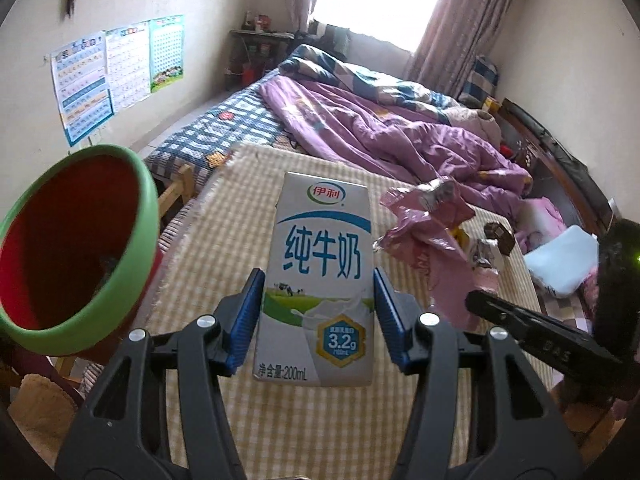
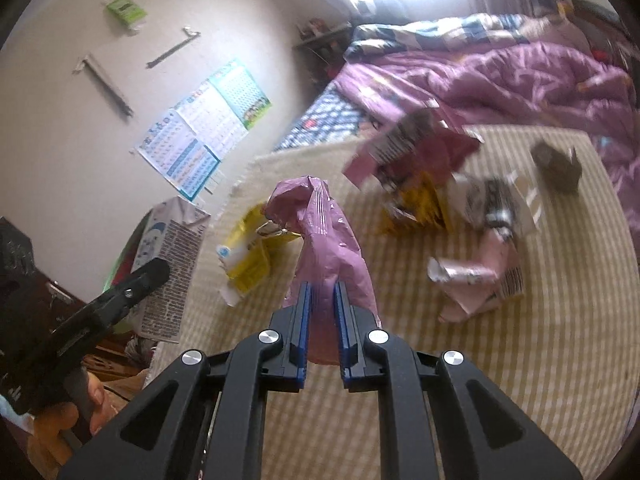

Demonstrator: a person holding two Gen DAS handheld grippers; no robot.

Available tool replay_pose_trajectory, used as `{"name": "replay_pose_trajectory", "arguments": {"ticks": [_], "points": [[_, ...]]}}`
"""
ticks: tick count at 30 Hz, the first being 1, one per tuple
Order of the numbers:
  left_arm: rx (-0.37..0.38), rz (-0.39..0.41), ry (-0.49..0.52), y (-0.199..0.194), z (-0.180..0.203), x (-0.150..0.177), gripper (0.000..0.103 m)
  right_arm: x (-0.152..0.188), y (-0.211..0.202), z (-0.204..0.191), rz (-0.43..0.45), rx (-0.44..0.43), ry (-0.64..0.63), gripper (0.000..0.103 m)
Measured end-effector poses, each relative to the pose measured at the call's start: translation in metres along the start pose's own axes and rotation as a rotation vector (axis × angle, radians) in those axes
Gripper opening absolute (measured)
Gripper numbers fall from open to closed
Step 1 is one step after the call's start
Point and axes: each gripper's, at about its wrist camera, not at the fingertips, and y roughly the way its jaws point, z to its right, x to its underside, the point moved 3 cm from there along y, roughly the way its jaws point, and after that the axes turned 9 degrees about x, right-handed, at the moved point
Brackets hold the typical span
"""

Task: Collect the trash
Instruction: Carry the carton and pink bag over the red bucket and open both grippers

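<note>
1. The left tongs (image 1: 318,316) hold a white milk carton (image 1: 320,276) upright, the blue pads pressed on its two narrow sides at about half of their spread. The carton hangs above the yellow checked mat (image 1: 224,240) that covers the near end of the bed.
2. The red bin (image 1: 76,248) with a green rim sits left of the carton, its mouth tilted toward the camera. The carton is near it but not yet over the opening.
3. The right tongs (image 2: 322,300) are pinched almost fully closed on a crumpled pink plastic wrapper (image 2: 324,232), which rises from the pads as a twisted strip and looks lifted off the mat.
4. Beyond the pink wrapper, more trash lies loose on the mat: a yellow packet (image 2: 248,260) just to its left, a pink and yellow wrapper pile (image 2: 408,160) farther back, and a pale pink wrapper (image 2: 480,280) to its right. A small dark box (image 2: 556,164) sits farthest from it.
5. Risk with the carton: it is held only low on its sides, so a quick swing toward the bin could let it pivot or slip and land outside the rim.
6. Risk with the pink wrapper: the plastic is thin and slick, and only a narrow fold is caught, so it may slide free on the way across.
7. Both hands head to the same side, so the two tools could bump near the bin, and the trailing wrapper could catch on the carton.
</note>
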Motion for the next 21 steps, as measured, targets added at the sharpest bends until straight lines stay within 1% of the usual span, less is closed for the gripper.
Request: {"name": "replay_pose_trajectory", "arguments": {"ticks": [5,14,21], "points": [[-0.040,0.047,-0.015,-0.015,-0.014,-0.008,0.052,-0.010,-0.014,-0.020,0.080,-0.007,-0.063,0.012],[-0.130,0.105,-0.050,-0.036,-0.045,-0.014,0.052,-0.020,-0.013,-0.052,0.106,-0.063,-0.120,0.012],[-0.218,0.152,-0.096,-0.058,-0.081,-0.016,0.052,-0.033,-0.009,-0.094,0.136,-0.115,-0.206,0.012]]}}
